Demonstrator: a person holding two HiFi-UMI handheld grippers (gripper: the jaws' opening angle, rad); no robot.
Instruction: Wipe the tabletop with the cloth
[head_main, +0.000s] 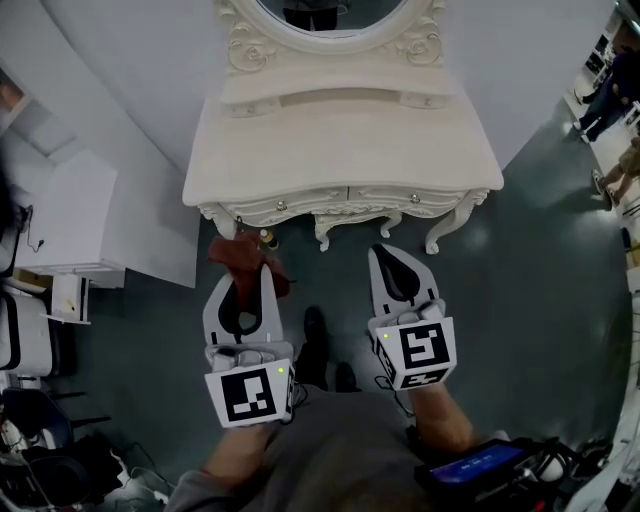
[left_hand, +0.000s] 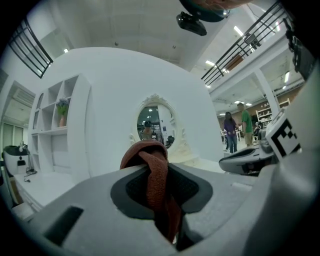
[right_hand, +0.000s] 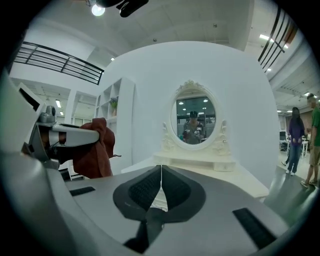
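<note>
A cream dressing table (head_main: 340, 150) with an oval mirror stands ahead of me, its top bare. My left gripper (head_main: 243, 268) is shut on a rust-red cloth (head_main: 240, 256), which bunches out past the jaw tips just short of the table's front edge. In the left gripper view the cloth (left_hand: 155, 185) hangs pinched between the dark pads. My right gripper (head_main: 393, 258) is shut with nothing in it, its jaws meeting in a thin line, and it is held level with the left one in front of the table. From the right gripper view the cloth (right_hand: 95, 150) shows at the left.
White shelving (left_hand: 55, 135) stands left of the table against the curved white wall. A low white cabinet (head_main: 70, 240) sits at the left. People (right_hand: 305, 145) stand far off at the right. Cables and equipment (head_main: 60, 460) lie on the dark floor at the lower left.
</note>
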